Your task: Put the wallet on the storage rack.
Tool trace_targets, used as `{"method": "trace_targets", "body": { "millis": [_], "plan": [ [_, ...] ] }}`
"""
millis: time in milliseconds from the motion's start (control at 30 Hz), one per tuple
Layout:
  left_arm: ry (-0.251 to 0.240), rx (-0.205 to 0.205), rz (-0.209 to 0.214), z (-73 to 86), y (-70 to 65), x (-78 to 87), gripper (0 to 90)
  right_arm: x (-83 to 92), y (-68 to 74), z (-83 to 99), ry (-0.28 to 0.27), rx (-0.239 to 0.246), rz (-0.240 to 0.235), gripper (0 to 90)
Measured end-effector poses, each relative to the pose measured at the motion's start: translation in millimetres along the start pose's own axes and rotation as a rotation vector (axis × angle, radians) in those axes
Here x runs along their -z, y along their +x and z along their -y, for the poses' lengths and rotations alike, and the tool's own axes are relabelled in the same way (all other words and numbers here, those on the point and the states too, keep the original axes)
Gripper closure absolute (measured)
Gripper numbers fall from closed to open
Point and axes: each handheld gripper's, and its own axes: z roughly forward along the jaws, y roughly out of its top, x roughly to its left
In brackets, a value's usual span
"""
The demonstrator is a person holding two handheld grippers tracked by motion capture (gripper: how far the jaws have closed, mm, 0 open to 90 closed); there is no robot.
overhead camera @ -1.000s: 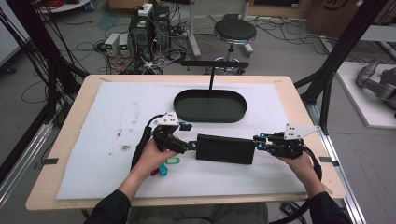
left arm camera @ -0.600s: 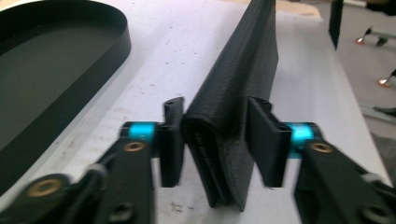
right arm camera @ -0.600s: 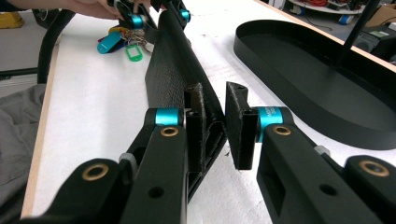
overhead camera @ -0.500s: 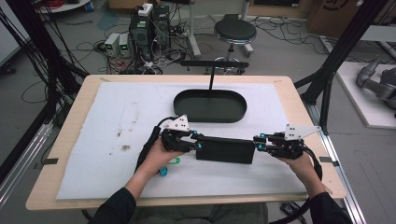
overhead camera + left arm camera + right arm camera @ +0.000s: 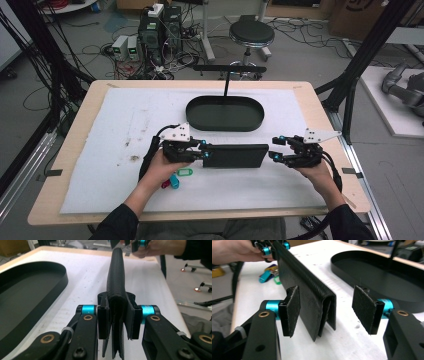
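Cluttered lab floor behind, cables and a black stool [image 5: 251, 34] past the far edge of the desk [image 5: 75, 150], which wears a white mat [image 5: 100, 130] over most of its top. Sitting toward the far middle of that mat: a black oval tray [image 5: 225, 113] with a thin post rising behind it. Closer to the near edge, roughly centred, a long black leather wallet [image 5: 235, 155] standing on its edge, fold upward, running left to right. Left gripper [image 5: 204, 151] clamped on the wallet's left end, pads [image 5: 103, 317] pressing both faces in the left gripper view, jaws just been closing with the leather between them. Right gripper [image 5: 274, 152] at the other end, jaws just been opening, pads [image 5: 292, 311] now apart on either side of the wallet's end with clear gaps, so not gripping, though the leather sits between them. Near the left hand [image 5: 162, 170], toward the near edge, a small bunch of coloured key tags [image 5: 177, 176] lying on the mat, just beside the wallet's left end. Some brownish stains [image 5: 131, 150] toward the mat's left side.
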Motion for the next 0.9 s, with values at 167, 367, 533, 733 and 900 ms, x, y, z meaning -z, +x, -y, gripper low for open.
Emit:
{"method": "trace_targets", "body": {
  "millis": [167,367,533,733,900],
  "plan": [
    [-0.072,-0.006,0.021,-3.3,-2.2,13.7,75.3,-14.6,2.4,-1.6,0.020,-0.035,-0.035,34.3],
    [-0.105,-0.026,0.047,-6.5,-7.1,20.3,75.2,-28.5,12.2,-8.4,0.007,-0.021,-0.088,40.7],
    [-0.138,-0.031,0.047,-6.7,-7.8,22.9,75.0,-37.3,16.6,-10.5,0.029,0.016,-0.112,59.2],
    [-0.150,-0.023,0.012,-5.5,-7.6,28.1,72.2,-35.3,17.4,-11.9,0.012,0.041,-0.158,73.5],
    [-0.148,0.041,-0.073,-4.7,-3.8,28.6,49.6,-35.5,21.4,-14.6,0.001,0.057,-0.164,76.9]
  ]
}}
